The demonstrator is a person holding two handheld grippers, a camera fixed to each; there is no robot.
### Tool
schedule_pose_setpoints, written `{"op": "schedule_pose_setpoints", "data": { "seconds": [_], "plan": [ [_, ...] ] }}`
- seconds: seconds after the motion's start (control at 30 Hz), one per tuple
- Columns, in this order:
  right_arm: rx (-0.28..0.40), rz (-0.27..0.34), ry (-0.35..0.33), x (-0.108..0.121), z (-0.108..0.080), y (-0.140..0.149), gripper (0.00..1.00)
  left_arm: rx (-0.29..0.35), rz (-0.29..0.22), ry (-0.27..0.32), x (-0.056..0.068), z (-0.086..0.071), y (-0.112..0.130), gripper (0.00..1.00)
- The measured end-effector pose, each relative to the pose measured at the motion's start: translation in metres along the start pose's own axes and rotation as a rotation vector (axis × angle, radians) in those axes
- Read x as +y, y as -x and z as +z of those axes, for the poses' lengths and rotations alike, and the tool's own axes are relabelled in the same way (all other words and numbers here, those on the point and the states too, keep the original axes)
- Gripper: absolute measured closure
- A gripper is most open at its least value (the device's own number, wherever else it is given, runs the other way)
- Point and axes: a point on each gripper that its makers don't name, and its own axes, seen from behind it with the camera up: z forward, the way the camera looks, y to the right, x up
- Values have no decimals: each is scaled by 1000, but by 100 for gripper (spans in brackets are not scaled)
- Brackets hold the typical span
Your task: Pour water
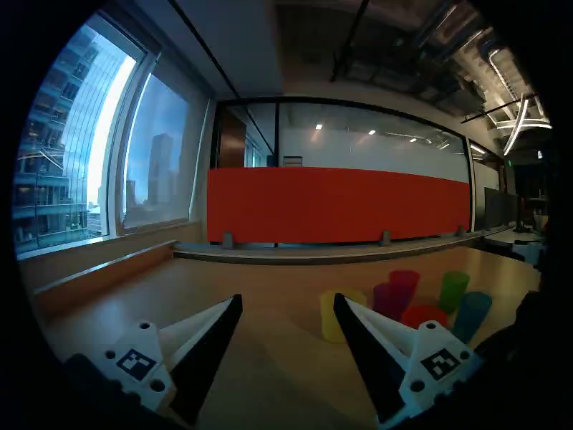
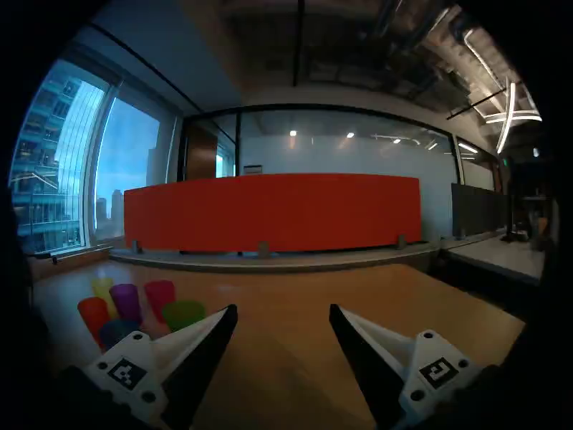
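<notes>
My left claw [image 1: 286, 299] and right claw [image 2: 283, 309] hang spread and empty above the bench [image 1: 251, 279]. The coloured cups [image 1: 422, 314] [image 2: 127, 301] stand clustered between them, so I judge either can reach one.

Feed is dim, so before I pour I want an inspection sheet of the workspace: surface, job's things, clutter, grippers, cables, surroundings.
Surface: wooden table, smooth, dimly lit.
Job's things: six upright cups in one tight cluster: yellow cup, purple cup, pink cup, green cup, orange cup, blue cup; contents too dark to tell.
Clutter: nothing seen.
Grippers: left gripper fingers open, holding nothing, cups ahead to its right; right gripper fingers open, holding nothing, cups ahead to its left.
Cables: nothing seen.
Surroundings: red divider panel along the table's far edge, glass wall behind it, windows to the left, lit ceiling lights.
</notes>
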Motion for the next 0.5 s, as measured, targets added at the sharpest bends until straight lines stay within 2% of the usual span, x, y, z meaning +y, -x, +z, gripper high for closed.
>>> {"op": "schedule_pose_setpoints", "data": {
  "seconds": [0.3,0.5],
  "plan": [
    [-35,-35,-14,-1,1,-27,1,-28,-17,19,1,11,-10,5],
    [-55,-40,-24,2,2,-51,1,-17,-2,31,3,15,-38,5]
  ]
}}
